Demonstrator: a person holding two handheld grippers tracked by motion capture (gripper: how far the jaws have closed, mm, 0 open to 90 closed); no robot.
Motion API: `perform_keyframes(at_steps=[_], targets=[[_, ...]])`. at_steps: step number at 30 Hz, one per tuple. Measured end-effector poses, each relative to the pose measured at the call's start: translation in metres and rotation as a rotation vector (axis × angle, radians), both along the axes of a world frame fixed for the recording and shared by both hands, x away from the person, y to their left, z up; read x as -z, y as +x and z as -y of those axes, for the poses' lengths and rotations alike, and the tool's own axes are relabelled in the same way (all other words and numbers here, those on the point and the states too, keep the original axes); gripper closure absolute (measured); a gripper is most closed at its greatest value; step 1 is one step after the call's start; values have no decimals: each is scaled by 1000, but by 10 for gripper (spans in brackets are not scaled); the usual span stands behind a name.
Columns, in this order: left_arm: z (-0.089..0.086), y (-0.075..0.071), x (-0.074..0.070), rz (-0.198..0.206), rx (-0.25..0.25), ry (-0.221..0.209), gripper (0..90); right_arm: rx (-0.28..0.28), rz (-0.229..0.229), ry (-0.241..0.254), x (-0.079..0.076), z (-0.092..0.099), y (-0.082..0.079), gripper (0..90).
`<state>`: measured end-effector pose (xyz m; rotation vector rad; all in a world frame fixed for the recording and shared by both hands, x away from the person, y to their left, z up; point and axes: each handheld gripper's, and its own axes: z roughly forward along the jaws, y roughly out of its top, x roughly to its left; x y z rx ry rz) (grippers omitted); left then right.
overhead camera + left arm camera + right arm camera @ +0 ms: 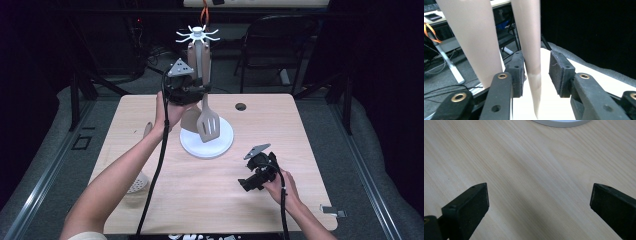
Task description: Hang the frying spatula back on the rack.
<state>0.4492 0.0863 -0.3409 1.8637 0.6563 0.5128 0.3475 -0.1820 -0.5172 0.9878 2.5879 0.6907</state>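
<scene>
A white utensil stand with a round base and a crown of hooks rises from the middle of the wooden table. Two beige utensils hang from it, one of them a slotted spatula. My left gripper is raised at the hanging handles. In the left gripper view a beige handle runs between its jaws, close to the left pad with a clear gap to the right pad; a second handle hangs outside. My right gripper rests low over bare wood, jaws wide apart with nothing between them.
A beige slotted spoon lies near the table's left edge, under the left forearm. A round cable hole is in the far part of the tabletop, a metal clip at the right front corner. A dark chair stands behind the table.
</scene>
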Motion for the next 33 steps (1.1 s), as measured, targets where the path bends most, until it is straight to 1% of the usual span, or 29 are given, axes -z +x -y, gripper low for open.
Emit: perform_keyframes(at_steps=[4,5,7,12,16,18,19,20,22,24,25,28,29,33], targets=[[-4,-6,2,10,0,16,605,-4,-2,-1,0,-1,0,18],[-5,-7,2,9,1,18,598,-3,-4,8,1,-1,0,18],[-9,-9,3,4,4,11,589,-2,-1,-2,1,-1,0,18],[-18,-14,4,3,18,12,594,1,0,-2,1,-1,0,18],[-22,-18,4,3,28,29,592,-2,-5,4,2,-2,0,19],[-25,-19,4,0,32,25,595,-2,-9,-4,2,-3,0,19],[-27,-19,3,-3,33,21,598,-1,-9,-1,2,-3,0,19],[-29,-19,2,-10,37,6,607,-1,-9,8,2,-3,0,19],[-34,-18,1,-29,47,-26,640,-1,-9,7,2,-3,0,19],[-38,-19,-2,-11,37,-32,704,-2,-8,6,2,-3,0,20],[-40,-20,-5,-1,29,-32,746,-1,-7,-3,2,-3,0,20],[-46,-20,-13,25,-6,-42,873,-1,-7,1,2,-3,0,20],[-48,-19,-16,37,-19,-43,899,-2,-3,-12,2,-3,0,21],[-54,-13,-31,66,-67,-63,900,-7,-4,-13,3,-4,1,21]])
